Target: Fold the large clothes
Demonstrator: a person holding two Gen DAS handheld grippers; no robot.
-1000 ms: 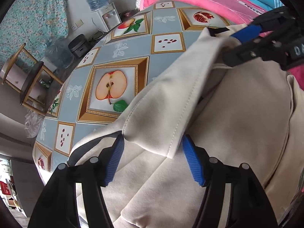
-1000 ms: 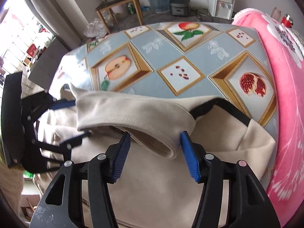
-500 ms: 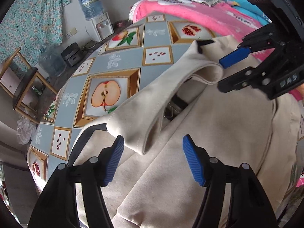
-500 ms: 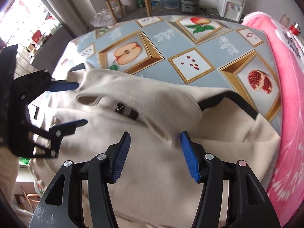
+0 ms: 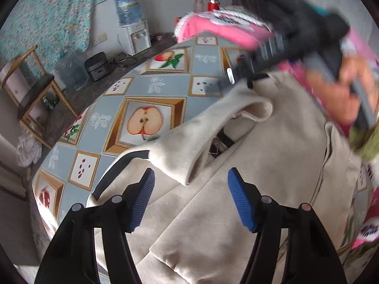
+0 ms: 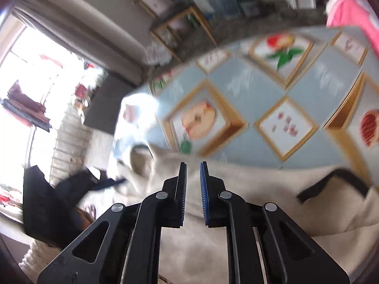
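My left claw (image 5: 190,198) stands apart, empty, just above the cream coat (image 5: 248,189) spread on the desk (image 5: 165,87); its collar (image 5: 213,127) lies right ahead of the tips. My right claw (image 6: 192,189) is closing with no cloth between its pads. Risk: it shuts on air beside the collar, so the fold drags one-sided.

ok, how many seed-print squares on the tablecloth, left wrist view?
4 seed squares: far edge; centre; left edge; nearest, beside the beige coat, which may hide more.
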